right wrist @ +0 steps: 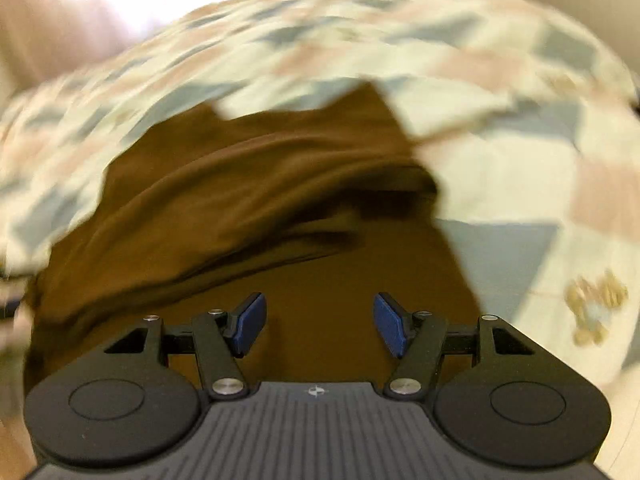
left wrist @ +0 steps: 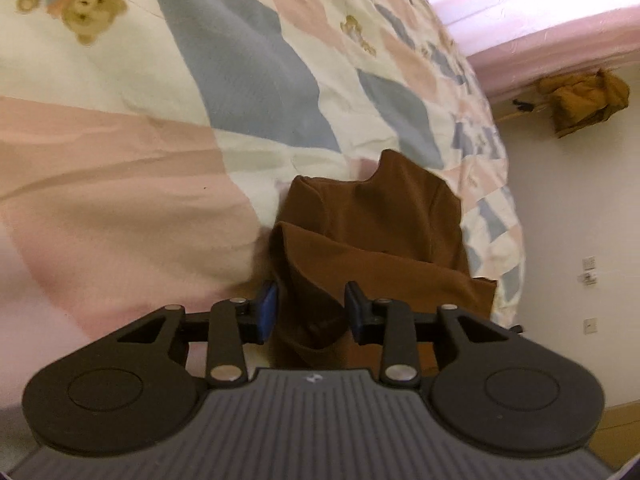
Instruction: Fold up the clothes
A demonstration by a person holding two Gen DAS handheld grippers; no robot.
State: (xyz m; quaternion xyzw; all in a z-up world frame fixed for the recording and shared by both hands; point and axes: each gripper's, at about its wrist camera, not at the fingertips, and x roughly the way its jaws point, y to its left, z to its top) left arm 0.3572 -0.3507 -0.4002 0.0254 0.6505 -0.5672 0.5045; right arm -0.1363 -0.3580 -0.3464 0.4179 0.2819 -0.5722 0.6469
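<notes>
A brown garment (left wrist: 384, 236) lies on a patchwork quilt (left wrist: 120, 168), its neck end pointing away from me. My left gripper (left wrist: 311, 309) has its jaws partly closed, and a bunched fold of the garment fills the gap between the blue pads (left wrist: 267, 304). The cloth rises from the bed toward that gripper. In the blurred right wrist view the same brown garment (right wrist: 248, 184) spreads in creased layers over the quilt (right wrist: 500, 168). My right gripper (right wrist: 319, 320) hovers over it, open, with nothing between its fingers.
The quilt's edge (left wrist: 508, 216) drops off at the right beside a white wall with sockets (left wrist: 588, 272). A tan jacket (left wrist: 580, 100) hangs on a rail further back, near pink curtains (left wrist: 552, 48). Teddy bear prints (left wrist: 88, 12) mark the quilt.
</notes>
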